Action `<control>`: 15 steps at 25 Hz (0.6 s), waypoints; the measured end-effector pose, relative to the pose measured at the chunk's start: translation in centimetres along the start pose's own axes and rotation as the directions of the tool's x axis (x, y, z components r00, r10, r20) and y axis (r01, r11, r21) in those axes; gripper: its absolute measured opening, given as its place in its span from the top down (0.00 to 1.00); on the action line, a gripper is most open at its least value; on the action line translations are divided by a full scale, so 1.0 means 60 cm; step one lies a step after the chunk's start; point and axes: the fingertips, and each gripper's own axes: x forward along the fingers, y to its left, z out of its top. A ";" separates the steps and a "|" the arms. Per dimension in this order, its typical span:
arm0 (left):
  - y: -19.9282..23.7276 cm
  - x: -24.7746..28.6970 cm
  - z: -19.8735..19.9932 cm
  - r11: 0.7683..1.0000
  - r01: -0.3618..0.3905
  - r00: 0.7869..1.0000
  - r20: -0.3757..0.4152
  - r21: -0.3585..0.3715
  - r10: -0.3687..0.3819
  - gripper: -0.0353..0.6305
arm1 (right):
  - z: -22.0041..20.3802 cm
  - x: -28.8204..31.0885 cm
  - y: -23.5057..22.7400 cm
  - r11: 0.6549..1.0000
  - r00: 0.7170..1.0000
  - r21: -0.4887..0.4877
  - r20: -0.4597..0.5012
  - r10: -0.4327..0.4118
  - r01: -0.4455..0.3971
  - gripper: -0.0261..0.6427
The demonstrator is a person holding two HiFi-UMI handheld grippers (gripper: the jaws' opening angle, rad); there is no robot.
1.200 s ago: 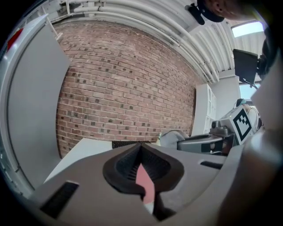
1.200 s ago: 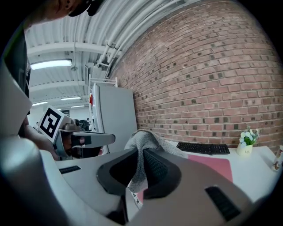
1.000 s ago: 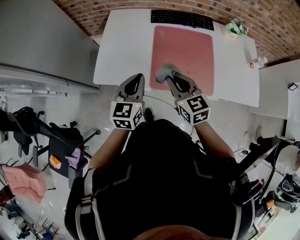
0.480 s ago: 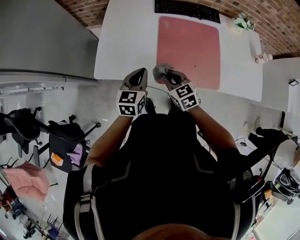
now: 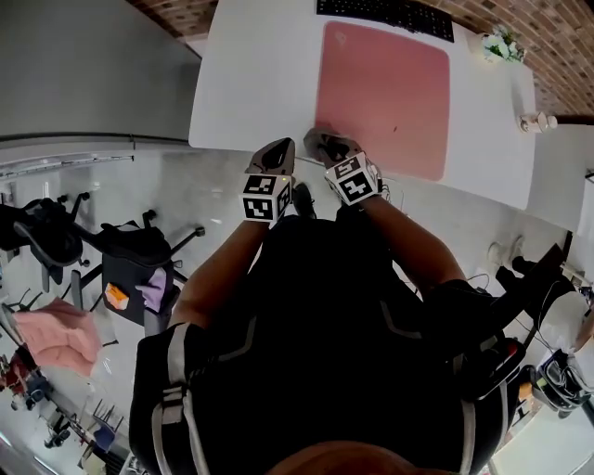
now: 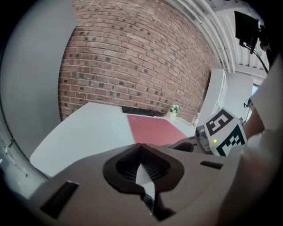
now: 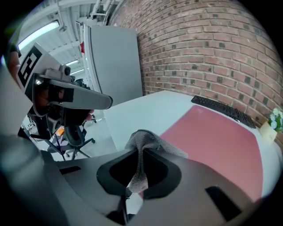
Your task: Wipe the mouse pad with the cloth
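Cloth (image 5: 318, 141) back at pad (image 5: 385, 83) corner, upright

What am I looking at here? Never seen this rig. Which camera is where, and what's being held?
There is no robot here. A person holds a two-jaw gripper in each hand, and the cubes with square markers are part of those grippers. The top-down picture comes from a camera on the person's head. The other two come from cameras riding on each gripper, looking along its jaws.

On the white table lie a pink mouse pad, a black keyboard beyond it and a small potted plant.

The right gripper is shut on a grey cloth, by the pad's near-left corner. The left gripper is shut and empty.
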 end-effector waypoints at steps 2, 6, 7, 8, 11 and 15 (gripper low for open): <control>0.003 0.007 -0.012 1.000 -0.011 1.000 -0.020 -0.007 0.011 0.95 | -0.009 0.008 0.002 1.000 1.000 -0.002 -0.021 0.014 -0.014 0.90; -0.002 0.021 -0.024 1.000 -0.009 0.999 -0.051 -0.002 0.009 0.95 | -0.021 0.016 -0.002 0.999 0.999 0.008 -0.039 0.033 -0.033 0.90; -0.003 0.023 -0.025 1.000 -0.009 0.998 -0.057 -0.005 0.009 0.95 | -0.022 0.018 -0.006 0.999 0.999 0.016 -0.037 0.032 -0.031 0.90; -0.004 0.025 -0.026 1.000 -0.012 0.998 -0.063 -0.008 0.011 0.95 | -0.022 0.018 -0.009 0.999 0.999 0.027 -0.035 0.030 -0.029 0.90; -0.009 0.032 -0.031 1.000 -0.023 0.997 -0.080 -0.005 0.022 0.95 | -0.027 0.016 -0.018 0.998 0.999 0.051 -0.035 0.028 -0.026 0.90; -0.020 0.047 -0.036 1.000 -0.017 0.996 -0.093 -0.019 0.015 0.95 | -0.041 0.010 -0.030 0.998 0.999 0.064 -0.039 0.024 -0.022 0.90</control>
